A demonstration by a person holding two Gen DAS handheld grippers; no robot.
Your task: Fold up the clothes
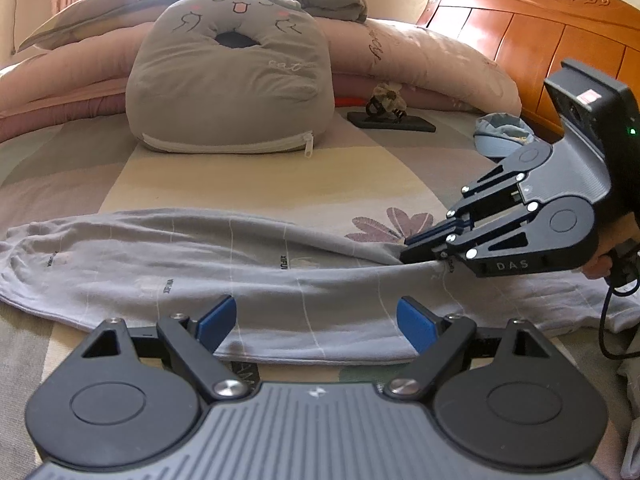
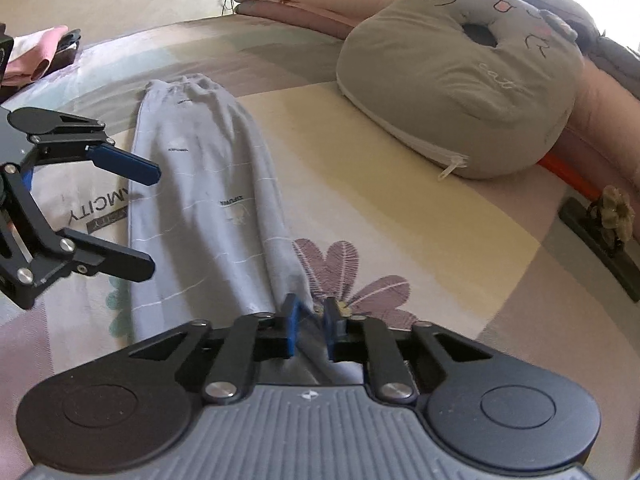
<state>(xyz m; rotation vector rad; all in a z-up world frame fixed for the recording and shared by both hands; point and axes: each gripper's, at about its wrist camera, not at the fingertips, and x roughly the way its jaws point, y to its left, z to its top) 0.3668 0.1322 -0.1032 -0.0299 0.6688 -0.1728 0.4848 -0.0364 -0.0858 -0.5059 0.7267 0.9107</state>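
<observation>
Blue pads of the left gripper (image 1: 316, 324) are standing wide apart right over the near edge of the grey trousers (image 1: 200, 264), nothing between them pressing, so it is idling empty just above the cloth, probably waiting to take the near hem once the other side is secured. Trousers are lying stretched out in a long strip across the patterned bedsheet (image 1: 280, 176), which is giving a flat bed for a fold along the length. Right gripper (image 1: 420, 250) is sitting at the far end of the strip with its jaws nearly shut, pinching a bunched corner of the fabric; cloth is puckering toward the tips, so I'm reading that as a real grip, likely to lift that end over. Left wrist view is giving the side look at that pinch plus the person's hand (image 1: 600, 264) on the handle, a blue cap (image 1: 500, 136) and the wooden headboard (image 1: 540, 40). Right wrist view is showing what the other cannot: fabric threading between the right gripper's (image 2: 312, 320) own pads, the waistband end far off, the left gripper (image 2: 150, 220) hanging open beside the strip, and pink folded clothes (image 2: 36, 56) at the bed edge. Grey cat cushion (image 2: 460, 92) is sitting well clear of the work in both.
</observation>
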